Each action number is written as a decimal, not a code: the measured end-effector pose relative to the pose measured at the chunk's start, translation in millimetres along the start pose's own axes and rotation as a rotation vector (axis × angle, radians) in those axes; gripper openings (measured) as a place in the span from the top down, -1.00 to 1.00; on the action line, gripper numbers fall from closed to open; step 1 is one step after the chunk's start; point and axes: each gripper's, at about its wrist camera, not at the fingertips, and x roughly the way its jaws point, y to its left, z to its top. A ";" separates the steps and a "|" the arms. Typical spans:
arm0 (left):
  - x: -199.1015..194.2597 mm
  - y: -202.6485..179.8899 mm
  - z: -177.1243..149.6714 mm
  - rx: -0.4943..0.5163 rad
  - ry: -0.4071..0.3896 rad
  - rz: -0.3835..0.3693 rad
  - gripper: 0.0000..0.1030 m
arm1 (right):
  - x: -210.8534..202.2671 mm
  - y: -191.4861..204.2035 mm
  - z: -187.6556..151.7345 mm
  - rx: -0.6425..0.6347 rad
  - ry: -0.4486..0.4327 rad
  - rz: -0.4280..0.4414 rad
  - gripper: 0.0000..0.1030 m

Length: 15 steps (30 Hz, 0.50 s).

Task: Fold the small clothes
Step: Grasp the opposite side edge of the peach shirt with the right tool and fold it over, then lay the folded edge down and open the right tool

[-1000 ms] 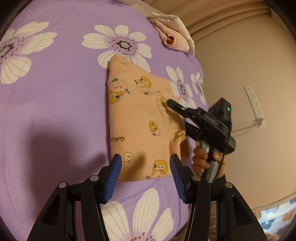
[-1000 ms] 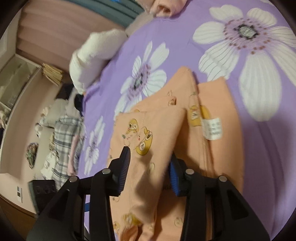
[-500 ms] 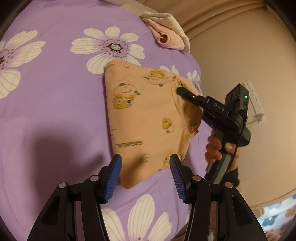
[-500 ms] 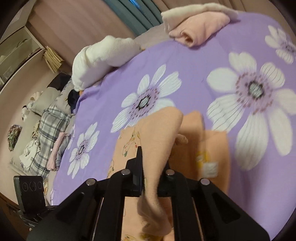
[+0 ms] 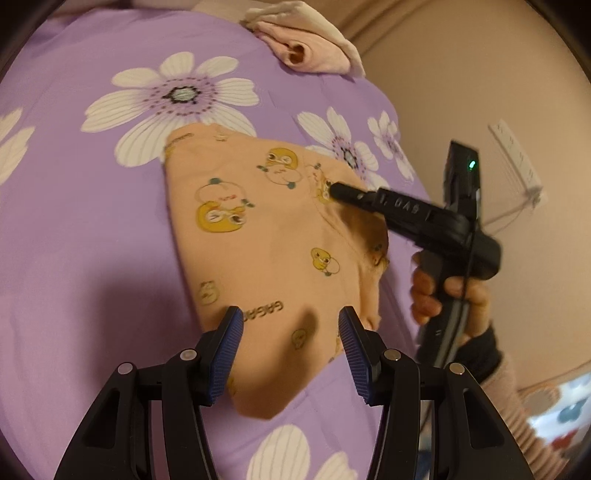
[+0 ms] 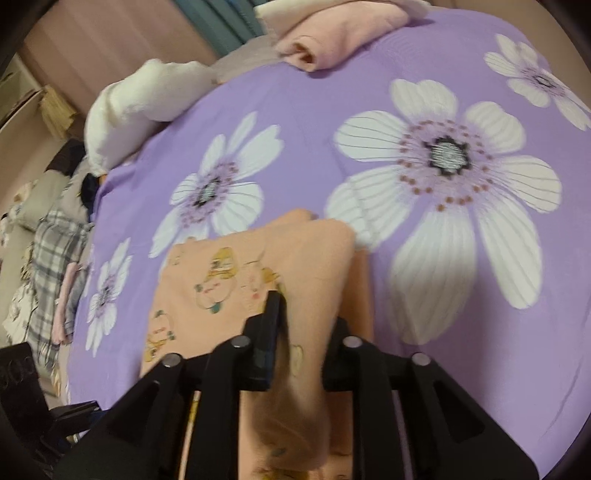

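Note:
A small orange garment with duck prints (image 5: 258, 236) lies folded on the purple flowered bedspread (image 5: 74, 221). My right gripper (image 5: 334, 190) is shut on the garment's right edge and lifts it; in the right wrist view the cloth (image 6: 295, 280) drapes between and over the fingers (image 6: 271, 321). My left gripper (image 5: 290, 332) is open just above the garment's near edge, with blue-padded fingers (image 5: 229, 343) on either side of the cloth and not holding it.
A folded pink garment (image 5: 306, 48) lies at the bed's far edge, also in the right wrist view (image 6: 332, 33). A white pillow (image 6: 147, 96) and plaid clothes (image 6: 51, 258) lie left. The bed's right edge drops toward a wall with a power strip (image 5: 517, 162).
My right gripper closed on the garment's right flap and has lifted it up and leftward over the garment. My left gripper has come closer to the garment's near edge.

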 end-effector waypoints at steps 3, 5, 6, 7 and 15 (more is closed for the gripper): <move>12.3 -0.4 -0.1 0.026 0.022 0.038 0.00 | -21.8 -6.6 -2.7 0.007 -0.063 -0.033 0.54; 17.1 1.8 -2.4 0.032 0.030 0.049 0.00 | -44.1 -6.2 -10.6 -0.026 -0.113 -0.028 0.52; 18.0 3.0 -3.2 0.035 0.029 0.047 0.00 | -56.7 -4.9 -18.4 -0.054 -0.132 -0.016 0.52; 18.3 3.5 -3.9 0.034 0.028 0.044 0.00 | -63.8 -3.8 -24.8 -0.072 -0.137 0.002 0.52; 15.2 12.6 -6.7 -0.022 0.018 0.011 0.00 | -72.0 25.3 -107.1 -0.325 -0.014 0.064 0.52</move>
